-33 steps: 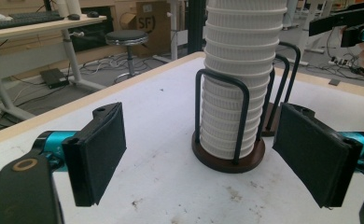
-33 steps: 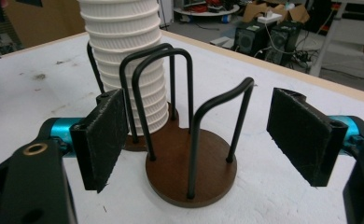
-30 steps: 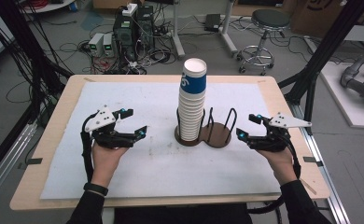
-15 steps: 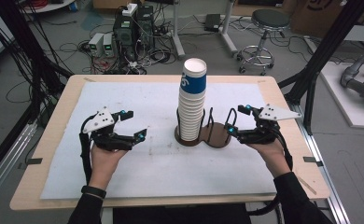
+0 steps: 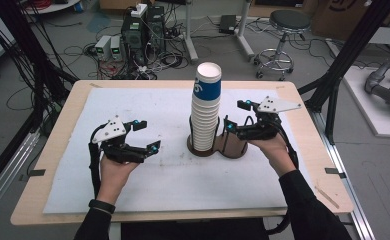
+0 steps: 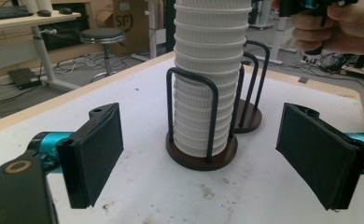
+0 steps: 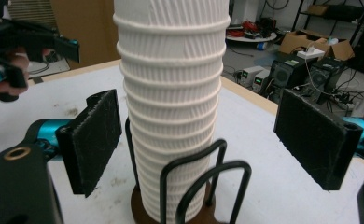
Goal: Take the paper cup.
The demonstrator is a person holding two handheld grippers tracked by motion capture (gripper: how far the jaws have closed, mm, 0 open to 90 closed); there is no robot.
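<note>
A tall stack of white ribbed paper cups (image 5: 206,117), its top cup banded blue, stands in a dark wire holder with a round brown base (image 5: 218,148). The holder's second ring (image 6: 248,116) holds no cups. My right gripper (image 5: 235,116) hovers just right of the stack at mid height. Its jaws have just been opening and stand wide, with the stack (image 7: 171,93) close ahead between the lines of its pads (image 7: 94,140), untouched. My left gripper (image 5: 149,135) rests on the mat left of the holder. Its jaws have also just been opening, and nothing is between them.
A white mat (image 5: 133,200) covers the wooden table (image 5: 53,150). Black frame posts (image 5: 353,45) rise at both sides. On the floor behind stand computers (image 5: 143,27) with cables and a stool (image 5: 283,30).
My right gripper moved left and slightly up, from the table's right side to beside the cup stack, and its jaws spread wider. The left hand stayed where it was.
</note>
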